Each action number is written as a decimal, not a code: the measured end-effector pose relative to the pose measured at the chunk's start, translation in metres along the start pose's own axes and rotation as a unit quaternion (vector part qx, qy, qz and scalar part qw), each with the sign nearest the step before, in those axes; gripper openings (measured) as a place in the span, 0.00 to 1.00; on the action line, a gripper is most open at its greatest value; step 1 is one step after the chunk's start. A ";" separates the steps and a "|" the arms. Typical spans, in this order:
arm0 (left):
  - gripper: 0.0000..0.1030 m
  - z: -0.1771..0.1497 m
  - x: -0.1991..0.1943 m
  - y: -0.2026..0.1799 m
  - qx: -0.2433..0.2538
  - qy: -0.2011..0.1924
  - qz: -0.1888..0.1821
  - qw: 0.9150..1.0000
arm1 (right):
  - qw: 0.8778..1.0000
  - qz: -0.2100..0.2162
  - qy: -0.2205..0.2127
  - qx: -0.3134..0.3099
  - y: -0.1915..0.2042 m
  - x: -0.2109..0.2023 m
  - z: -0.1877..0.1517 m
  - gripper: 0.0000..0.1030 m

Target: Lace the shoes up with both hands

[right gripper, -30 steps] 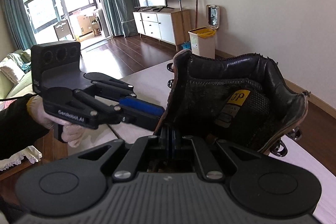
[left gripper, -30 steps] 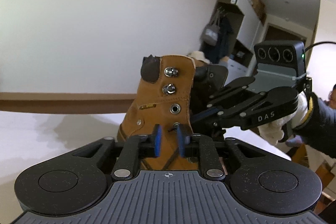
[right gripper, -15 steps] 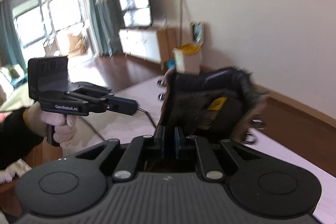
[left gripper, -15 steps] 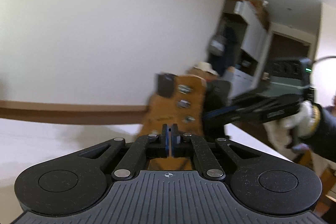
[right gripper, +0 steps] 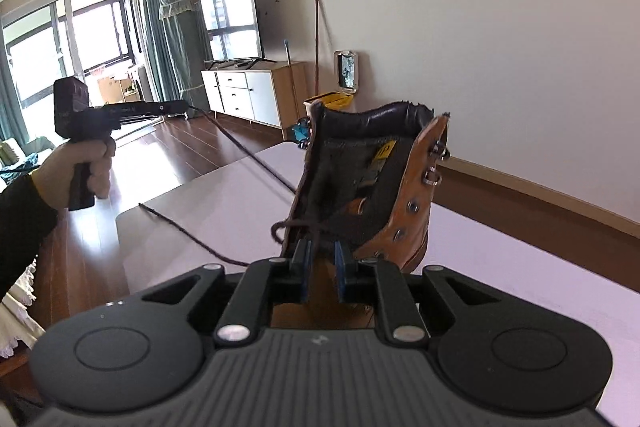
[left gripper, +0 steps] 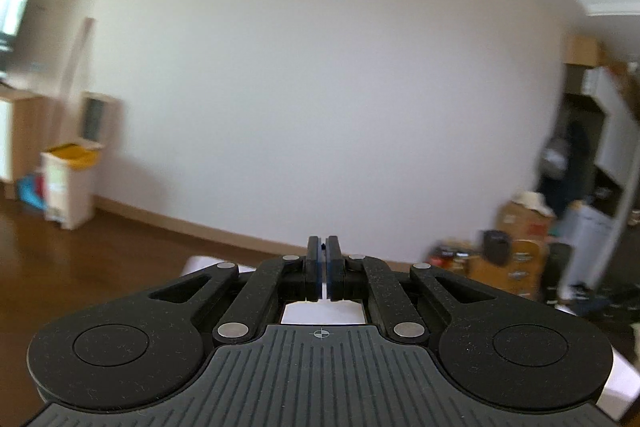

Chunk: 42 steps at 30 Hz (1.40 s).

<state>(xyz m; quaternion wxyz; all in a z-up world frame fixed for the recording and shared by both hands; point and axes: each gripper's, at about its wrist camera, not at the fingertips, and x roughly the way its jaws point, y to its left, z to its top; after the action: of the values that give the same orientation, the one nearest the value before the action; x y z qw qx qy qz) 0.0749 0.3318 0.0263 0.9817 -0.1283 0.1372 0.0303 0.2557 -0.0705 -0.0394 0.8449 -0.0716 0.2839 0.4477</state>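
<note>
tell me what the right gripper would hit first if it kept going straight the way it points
Most likely the boot: the right gripper points at its open laced front, with the brown lace crossing just above the fingertips. Depth is hard to judge.

boot (right gripper: 372,195): centre of the right wrist view, upright on the table (right gripper: 500,267), just beyond the right gripper (right gripper: 320,263)
lace (right gripper: 240,151): runs from the boot up-left across the table to the left gripper (right gripper: 182,105)
second lace end (right gripper: 176,225): lies on the table, left of the boot
left gripper: upper left of the frame, well apart from the boot
cabinet (right gripper: 248,95): behind, against the wall, left of the bin (right gripper: 332,101)
left wrist view: left gripper (left gripper: 323,247) low centre, table edge (left gripper: 204,261) beneath, bin (left gripper: 70,183) far left
</note>
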 end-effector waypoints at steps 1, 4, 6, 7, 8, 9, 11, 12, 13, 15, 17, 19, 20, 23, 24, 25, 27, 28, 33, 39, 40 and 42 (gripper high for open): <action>0.01 -0.001 -0.002 0.003 0.002 0.003 0.011 1.000 | 1.000 -0.002 -0.002 0.003 -0.001 -0.002 -0.001 0.15; 0.01 -0.005 -0.010 0.019 0.003 0.019 0.059 0.998 | 1.000 -0.005 -0.006 0.012 -0.002 -0.005 -0.003 0.15; 0.02 -0.010 -0.014 0.029 0.012 0.032 0.095 0.995 | 1.000 -0.006 -0.005 0.017 -0.001 -0.005 -0.004 0.15; 0.02 -0.012 -0.015 0.032 0.013 0.036 0.101 0.994 | 1.000 -0.005 -0.004 0.017 0.000 -0.003 -0.003 0.15; 0.03 -0.016 -0.016 0.036 0.006 0.042 0.108 0.993 | 1.000 -0.004 -0.004 0.017 0.001 0.000 -0.001 0.15; 0.04 -0.018 -0.016 0.037 0.003 0.045 0.115 0.992 | 1.000 -0.001 -0.004 0.016 0.003 0.003 0.001 0.15; 0.04 -0.022 -0.017 0.039 -0.003 0.062 0.105 0.992 | 1.000 0.006 -0.003 0.014 0.007 0.006 0.002 0.16; 0.06 -0.022 -0.016 0.039 -0.007 0.071 0.099 0.992 | 1.000 0.009 -0.002 0.011 0.011 0.007 0.002 0.17; 0.06 -0.022 -0.016 0.038 -0.007 0.073 0.099 0.992 | 1.000 0.013 0.001 0.006 0.016 0.009 0.003 0.18; 0.11 -0.023 -0.021 0.039 -0.009 0.077 0.099 0.992 | 1.000 0.023 0.008 -0.014 0.029 0.015 0.005 0.19; 0.30 -0.023 -0.025 0.043 -0.017 0.087 0.097 0.991 | 0.999 0.031 0.013 -0.031 0.038 0.019 0.006 0.19; 0.33 -0.027 -0.027 0.044 -0.019 0.093 0.093 0.991 | 0.997 0.046 0.020 -0.052 0.051 0.031 0.008 0.20; 0.33 -0.029 -0.033 0.043 -0.022 0.092 0.090 0.991 | 0.996 0.054 0.023 -0.062 0.057 0.038 0.010 0.24; 0.34 -0.037 -0.041 0.036 -0.031 0.096 0.073 0.992 | 0.989 0.090 0.042 -0.110 0.081 0.070 0.016 0.29; 0.34 -0.040 -0.045 0.033 -0.033 0.097 0.064 0.993 | 0.986 0.102 0.048 -0.124 0.090 0.081 0.018 0.29; 0.34 -0.043 -0.049 0.031 -0.035 0.098 0.056 0.993 | 0.982 0.114 0.054 -0.139 0.098 0.093 0.020 0.30; 0.38 -0.049 -0.053 0.020 -0.035 0.101 0.045 0.993 | 0.975 0.131 0.065 -0.167 0.113 0.114 0.025 0.33; 0.39 -0.052 -0.053 0.017 -0.037 0.103 0.038 0.993 | 0.970 0.137 0.073 -0.188 0.123 0.130 0.027 0.34; 0.41 -0.062 -0.060 0.009 -0.043 0.101 0.021 0.994 | 0.954 0.159 0.100 -0.233 0.153 0.187 0.038 0.34; 0.43 -0.073 -0.068 0.010 -0.050 0.098 0.014 0.994 | 0.950 0.171 0.140 -0.222 0.153 0.241 0.044 0.33; 0.44 -0.075 -0.069 0.011 -0.053 0.098 0.013 0.994 | 0.950 0.171 0.144 -0.220 0.152 0.246 0.043 0.33; 0.45 -0.078 -0.069 0.012 -0.058 0.095 0.010 0.994 | 0.949 0.169 0.148 -0.220 0.150 0.250 0.038 0.32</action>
<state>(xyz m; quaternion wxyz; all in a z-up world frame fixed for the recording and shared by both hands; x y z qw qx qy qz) -0.0132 0.3211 -0.0296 0.9549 -0.1855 0.2292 0.0362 0.2612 0.2112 -0.1234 0.6682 -0.2724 0.3082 0.6199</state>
